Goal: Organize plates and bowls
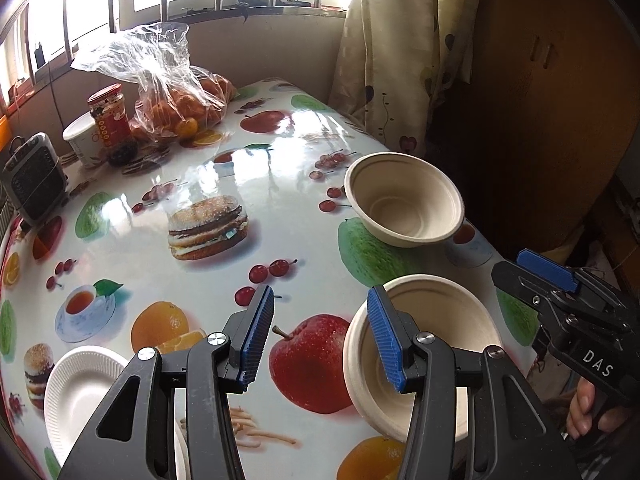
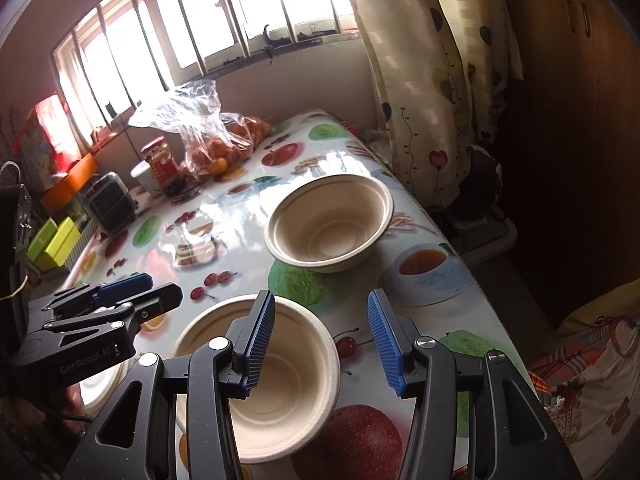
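Two beige pulp bowls stand upright on the fruit-print table (image 1: 280,168). The far bowl (image 1: 404,200) (image 2: 330,222) sits near the right edge. The near bowl (image 1: 436,340) (image 2: 276,376) sits at the front. A white ridged paper plate (image 1: 80,392) lies at the front left, partly hidden by my left gripper's frame. My left gripper (image 1: 320,336) is open and empty above the table, its right finger over the near bowl's left rim. My right gripper (image 2: 322,344) is open and empty, above the near bowl's right rim; it also shows at the right of the left wrist view (image 1: 560,280).
At the table's back left stand a clear bag of oranges (image 1: 176,92), a red-lidded jar (image 1: 110,116), a white cup (image 1: 82,140) and a small grey fan heater (image 1: 34,176). A curtain (image 1: 400,52) hangs behind the right edge. A barred window runs along the back.
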`<state>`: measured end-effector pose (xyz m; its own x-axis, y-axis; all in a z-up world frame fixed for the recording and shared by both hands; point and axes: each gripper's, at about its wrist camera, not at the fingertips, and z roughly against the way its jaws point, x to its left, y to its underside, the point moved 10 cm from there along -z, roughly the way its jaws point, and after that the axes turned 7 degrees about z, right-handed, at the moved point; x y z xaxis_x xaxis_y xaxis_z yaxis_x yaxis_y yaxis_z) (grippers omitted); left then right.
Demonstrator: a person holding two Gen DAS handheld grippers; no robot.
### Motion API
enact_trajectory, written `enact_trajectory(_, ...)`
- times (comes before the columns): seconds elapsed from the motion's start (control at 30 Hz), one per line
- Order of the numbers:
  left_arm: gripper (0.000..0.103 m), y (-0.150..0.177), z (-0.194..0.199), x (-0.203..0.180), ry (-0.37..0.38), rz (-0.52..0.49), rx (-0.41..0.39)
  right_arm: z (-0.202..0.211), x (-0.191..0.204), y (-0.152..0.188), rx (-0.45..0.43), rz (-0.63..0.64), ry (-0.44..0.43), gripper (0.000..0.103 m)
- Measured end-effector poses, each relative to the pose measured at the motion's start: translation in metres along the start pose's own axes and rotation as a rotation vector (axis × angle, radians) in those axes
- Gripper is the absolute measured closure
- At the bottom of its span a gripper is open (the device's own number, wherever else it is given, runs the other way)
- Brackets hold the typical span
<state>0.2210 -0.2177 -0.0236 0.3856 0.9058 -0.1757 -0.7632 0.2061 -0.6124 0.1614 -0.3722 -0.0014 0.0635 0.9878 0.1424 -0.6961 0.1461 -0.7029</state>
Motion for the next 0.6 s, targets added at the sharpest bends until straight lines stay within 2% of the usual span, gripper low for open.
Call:
enact_trajectory(0.23, 0.053, -0.019, -0.021, 0.002, 0.007, 0.004, 0.014, -0.014, -0.018, -0.012, 0.009, -0.005, 0.035, 0.055)
enact_trajectory(0.37, 0.053, -0.029, -0.034, -0.001, 0.053, 0.024, 0.039, -0.024, -0.032, -0.018, 0.022, -0.019, 0.046, 0.055)
enact_trajectory(0.6, 0.053, -0.051, -0.054, 0.000, 0.067, 0.045, 0.041, -0.042, -0.053, -0.025, 0.039, -0.038, 0.055, 0.055)
